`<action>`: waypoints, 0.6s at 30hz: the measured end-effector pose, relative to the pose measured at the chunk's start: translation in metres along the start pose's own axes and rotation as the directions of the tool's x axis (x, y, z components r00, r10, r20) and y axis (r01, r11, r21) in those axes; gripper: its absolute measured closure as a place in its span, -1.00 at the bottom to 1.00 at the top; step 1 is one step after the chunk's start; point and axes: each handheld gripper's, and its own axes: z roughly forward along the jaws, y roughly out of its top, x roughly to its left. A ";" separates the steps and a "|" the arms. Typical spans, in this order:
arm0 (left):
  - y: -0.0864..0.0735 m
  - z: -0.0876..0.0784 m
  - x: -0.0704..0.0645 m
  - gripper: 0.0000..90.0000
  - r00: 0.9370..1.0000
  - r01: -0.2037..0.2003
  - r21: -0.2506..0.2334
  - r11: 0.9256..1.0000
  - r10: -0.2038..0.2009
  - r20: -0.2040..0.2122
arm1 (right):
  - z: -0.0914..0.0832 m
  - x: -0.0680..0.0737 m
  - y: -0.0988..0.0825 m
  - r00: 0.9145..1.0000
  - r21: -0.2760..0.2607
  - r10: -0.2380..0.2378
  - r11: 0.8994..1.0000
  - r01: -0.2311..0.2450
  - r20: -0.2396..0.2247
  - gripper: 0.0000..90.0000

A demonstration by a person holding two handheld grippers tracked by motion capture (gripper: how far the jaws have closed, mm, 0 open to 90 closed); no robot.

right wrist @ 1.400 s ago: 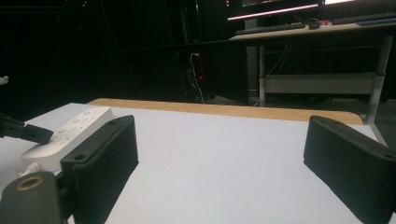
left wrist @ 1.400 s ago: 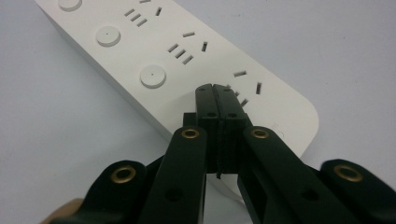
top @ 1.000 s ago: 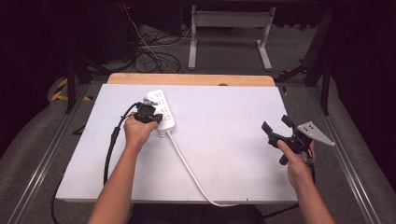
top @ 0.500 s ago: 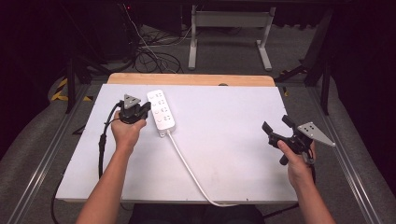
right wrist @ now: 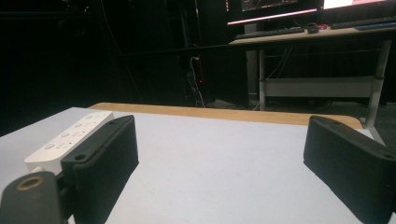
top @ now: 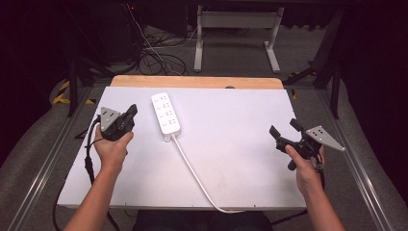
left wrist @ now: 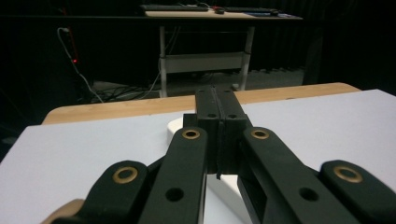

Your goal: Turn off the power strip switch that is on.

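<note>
The white power strip lies on the bench at about eleven o'clock. The left tool, clenched on nothing, sits just beside it at its nine o'clock. The right tool, spread wide and empty, is at three o'clock, well apart.

I can read no text, brand, number or sign anywhere here. The white power strip shows socket openings on its top face but no legible lettering from my high view, and in the right gripper view the marks on it are too small and dim to make out. Beyond the power strip, the lit monitors on the far desk are only bright bands; nothing on them is readable.
</note>
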 end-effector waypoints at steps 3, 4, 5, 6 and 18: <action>-0.005 -0.012 0.009 1.00 0.999 0.028 -0.025 0.999 -0.028 -0.026 | 0.000 0.002 0.000 1.000 0.002 -0.006 1.000 0.006 -0.005 -0.77; -0.007 -0.017 0.010 1.00 0.999 0.032 -0.029 0.999 -0.033 -0.032 | 0.000 0.003 0.000 1.000 0.000 -0.009 1.000 0.009 -0.004 -0.77; -0.009 -0.022 0.011 1.00 0.999 0.028 -0.033 0.999 -0.029 -0.037 | 0.000 0.003 0.000 1.000 -0.001 -0.008 1.000 0.008 -0.003 -0.77; -0.011 -0.026 0.011 1.00 0.999 0.015 -0.037 0.999 -0.016 -0.042 | 0.000 0.004 0.001 1.000 -0.002 -0.008 1.000 0.008 -0.003 -0.77; -0.021 -0.067 0.006 1.00 0.992 0.000 -0.088 0.996 -0.010 -0.122 | -0.004 0.003 0.000 1.000 -0.001 -0.009 1.000 0.009 -0.002 -0.77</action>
